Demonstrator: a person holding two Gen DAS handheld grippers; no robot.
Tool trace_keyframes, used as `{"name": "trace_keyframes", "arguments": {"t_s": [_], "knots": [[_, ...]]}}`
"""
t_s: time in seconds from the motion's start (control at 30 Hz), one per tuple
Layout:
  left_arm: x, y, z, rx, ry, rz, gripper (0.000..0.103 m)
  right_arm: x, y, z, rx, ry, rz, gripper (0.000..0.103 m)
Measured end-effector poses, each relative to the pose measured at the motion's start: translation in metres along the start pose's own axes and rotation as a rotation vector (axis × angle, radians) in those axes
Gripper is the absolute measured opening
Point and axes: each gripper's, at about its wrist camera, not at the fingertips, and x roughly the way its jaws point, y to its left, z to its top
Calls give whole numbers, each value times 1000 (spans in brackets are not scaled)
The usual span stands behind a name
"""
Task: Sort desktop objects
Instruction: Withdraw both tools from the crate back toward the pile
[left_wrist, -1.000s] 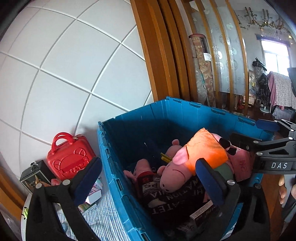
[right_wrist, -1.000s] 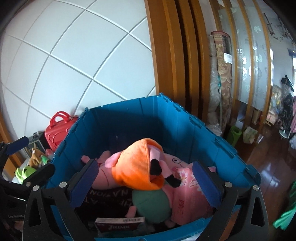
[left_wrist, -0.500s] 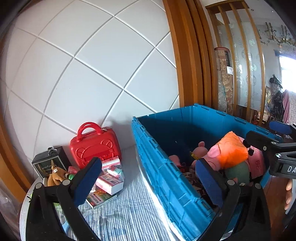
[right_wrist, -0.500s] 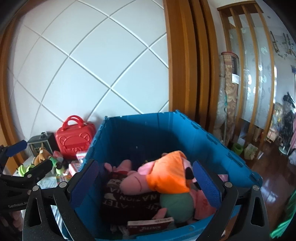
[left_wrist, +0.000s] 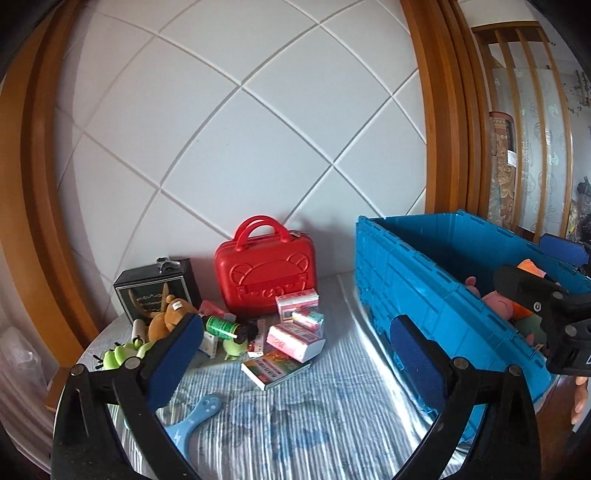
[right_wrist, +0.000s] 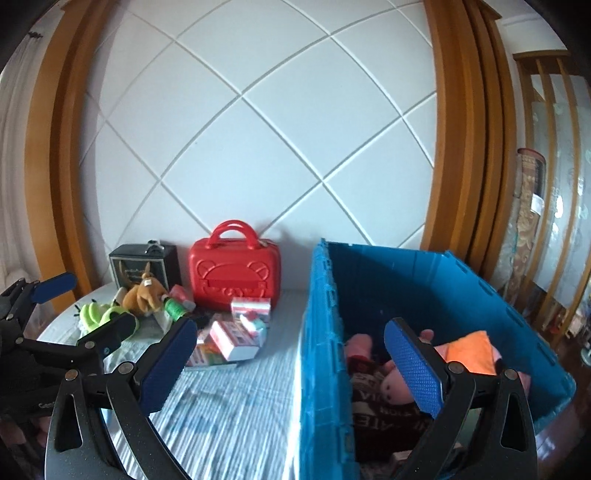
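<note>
Left wrist: boxes (left_wrist: 295, 334) (jumbled) front red case (left_wrist: 265, 280) — crate (left_wrist: 424, 291) beside.

Left gripper (left_wrist: 295, 350) gapes empty over the striped tablecloth (left_wrist: 295, 424).
Red suitcase (left_wrist: 264, 273) and small boxes (left_wrist: 295, 332) sit left of the blue crate (left_wrist: 424, 295).

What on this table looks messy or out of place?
The small boxes lie tumbled in a heap before the upright red case, some tilted across others. A blue paddle-shaped item lies alone nearer the camera. Nothing looks spilled or broken.
</note>
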Motion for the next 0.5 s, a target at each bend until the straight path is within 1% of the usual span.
{"name": "trace_keyframes", "arguments": {"t_s": [0.27, 0.43, 0.5], "knots": [[11, 74, -30, -96, 78, 100, 103, 36, 60, -5, -58, 63, 90, 103], [17, 113, -52, -141, 125, 162, 103, 57, 86, -8, -76, 98, 134, 103], [22, 131, -66, -158, 155, 199, 103, 65, 92, -10, -80, 111, 149, 103]]}}
